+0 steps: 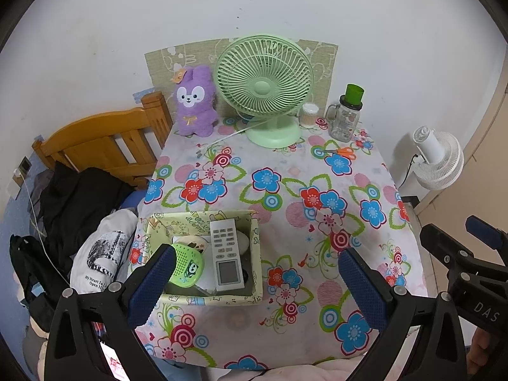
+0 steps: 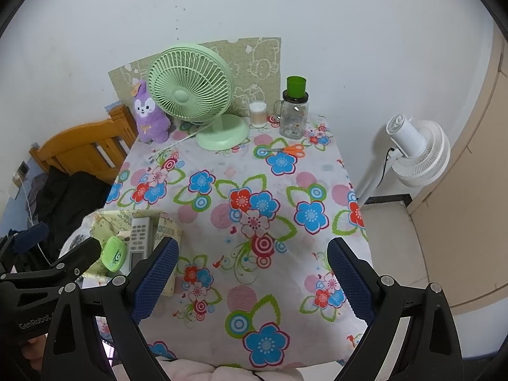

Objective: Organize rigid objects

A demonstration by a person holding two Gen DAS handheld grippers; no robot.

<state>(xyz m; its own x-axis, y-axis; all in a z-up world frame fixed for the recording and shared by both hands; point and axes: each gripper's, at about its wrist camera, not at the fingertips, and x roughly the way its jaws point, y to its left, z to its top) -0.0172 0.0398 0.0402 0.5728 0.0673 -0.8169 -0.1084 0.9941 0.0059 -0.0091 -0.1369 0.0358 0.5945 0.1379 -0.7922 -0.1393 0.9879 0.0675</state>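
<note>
Two fans: green fan (image 1: pixel 263 85) behind scissors (image 1: pixel 343 152), white fan (image 1: pixel 439 158) off-table

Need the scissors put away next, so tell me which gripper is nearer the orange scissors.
Right. The right gripper faces the orange scissors almost straight ahead; the left gripper sits over by the storage box, farther left.

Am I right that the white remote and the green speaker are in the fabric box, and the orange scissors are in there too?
Not quite. The white remote and green speaker do lie in the fabric box, but the orange scissors lie on the tablecloth near the glass jar, as the left wrist view shows.
</note>
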